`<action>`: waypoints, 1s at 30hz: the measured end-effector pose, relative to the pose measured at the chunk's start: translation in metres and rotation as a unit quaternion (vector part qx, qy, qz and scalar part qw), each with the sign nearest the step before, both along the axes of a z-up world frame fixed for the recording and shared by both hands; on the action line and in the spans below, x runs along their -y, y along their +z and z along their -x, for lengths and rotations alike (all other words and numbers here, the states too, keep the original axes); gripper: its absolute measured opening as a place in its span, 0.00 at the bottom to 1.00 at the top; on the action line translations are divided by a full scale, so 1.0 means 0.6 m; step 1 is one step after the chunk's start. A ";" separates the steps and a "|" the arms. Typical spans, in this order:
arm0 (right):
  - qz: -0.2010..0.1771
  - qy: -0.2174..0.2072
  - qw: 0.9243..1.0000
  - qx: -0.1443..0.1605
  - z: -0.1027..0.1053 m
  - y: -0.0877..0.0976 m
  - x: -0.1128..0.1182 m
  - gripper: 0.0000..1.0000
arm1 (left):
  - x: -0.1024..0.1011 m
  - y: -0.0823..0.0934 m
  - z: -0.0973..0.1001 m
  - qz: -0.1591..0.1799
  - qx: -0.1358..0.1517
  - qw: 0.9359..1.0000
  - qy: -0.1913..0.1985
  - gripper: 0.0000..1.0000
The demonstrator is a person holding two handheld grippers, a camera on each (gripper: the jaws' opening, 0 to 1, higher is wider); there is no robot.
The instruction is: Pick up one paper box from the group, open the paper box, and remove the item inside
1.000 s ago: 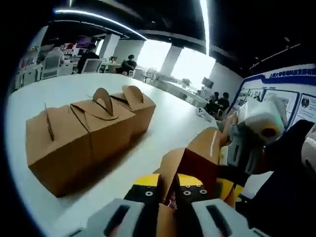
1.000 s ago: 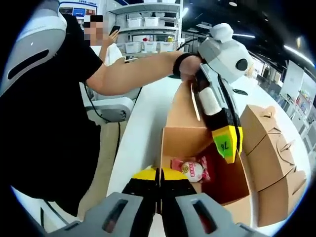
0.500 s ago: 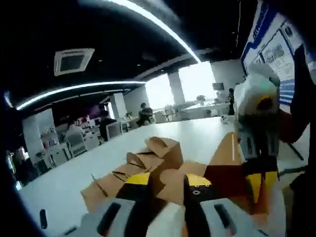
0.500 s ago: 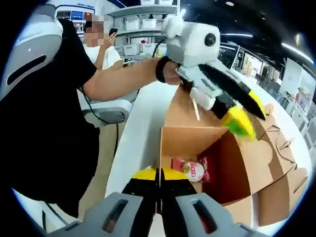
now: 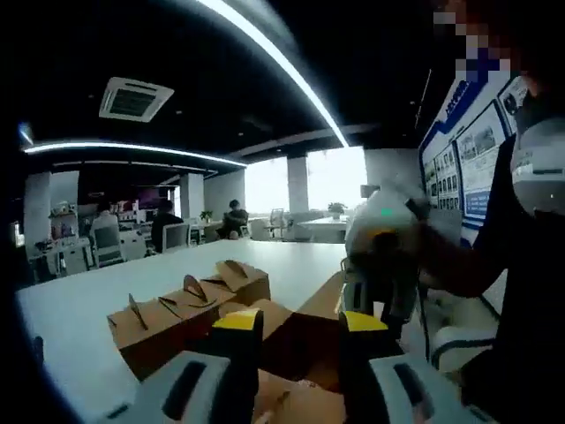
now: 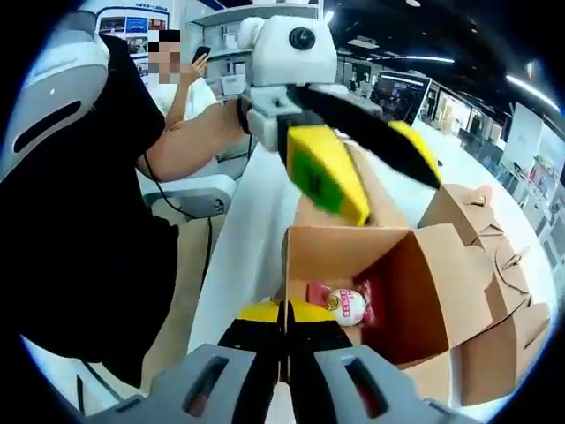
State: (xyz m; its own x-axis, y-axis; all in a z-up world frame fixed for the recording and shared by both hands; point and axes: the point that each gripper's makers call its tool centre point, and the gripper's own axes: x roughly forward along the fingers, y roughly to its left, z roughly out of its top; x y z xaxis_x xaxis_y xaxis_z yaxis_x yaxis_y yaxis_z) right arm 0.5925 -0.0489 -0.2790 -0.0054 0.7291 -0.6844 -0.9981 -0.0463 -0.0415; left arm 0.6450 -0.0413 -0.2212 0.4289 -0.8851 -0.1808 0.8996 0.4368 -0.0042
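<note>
- Paper box (image 6: 397,291), opened, sits on our white table (image 6: 252,230) at centre of the right gripper view; flaps up, brown inside walls showing.
- Inside it we see a round white item (image 6: 344,305) with a small round logo, lying on red wrapping at the box floor; the logo text is too small for us to read.
- Right gripper (image 6: 284,320): yellow-tipped jaws pressed together on the near wall of the open box at 6 o'clock, clamping its edge.
- Left gripper (image 6: 357,168) hangs above the box mouth at 12 o'clock in the right gripper view, jaws spread apart, nothing between them; a green sticker is on one yellow tip, its writing unreadable.
- In the left gripper view we see the left gripper's own jaws (image 5: 300,327) parted over the same open box (image 5: 305,344).
- Row of closed boxes (image 5: 181,309) stands at 9 o'clock of it, touching each other; in the right gripper view they sit at 3 o'clock, just beside the open box.
- Person in a black shirt (image 6: 97,230) stands at 9 o'clock, close against the table edge.
- Blue-bordered wall posters (image 5: 468,132) at 2 o'clock, text not legible to us.
</note>
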 end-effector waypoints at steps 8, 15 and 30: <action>-0.012 -0.002 0.999 0.039 -0.010 0.006 0.001 0.04 | 0.005 -0.021 0.008 0.070 -0.006 0.997 0.011 0.44; -0.118 -0.037 0.987 0.098 -0.018 0.069 0.016 0.17 | 0.012 -0.021 0.010 0.036 -0.003 0.999 0.002 0.48; -0.296 -0.271 0.914 0.065 -0.100 0.082 0.089 0.37 | 0.010 -0.022 0.009 0.034 0.004 0.999 0.014 0.48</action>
State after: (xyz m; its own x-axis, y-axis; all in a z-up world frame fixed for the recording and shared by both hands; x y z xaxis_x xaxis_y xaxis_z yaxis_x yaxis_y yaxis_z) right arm 0.6523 -0.1021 -0.2298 0.5192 0.8435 -0.1375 -0.8528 0.5218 -0.0194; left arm 0.6396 -0.0476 -0.2341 0.4549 -0.8828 -0.1174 0.8872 0.4607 -0.0263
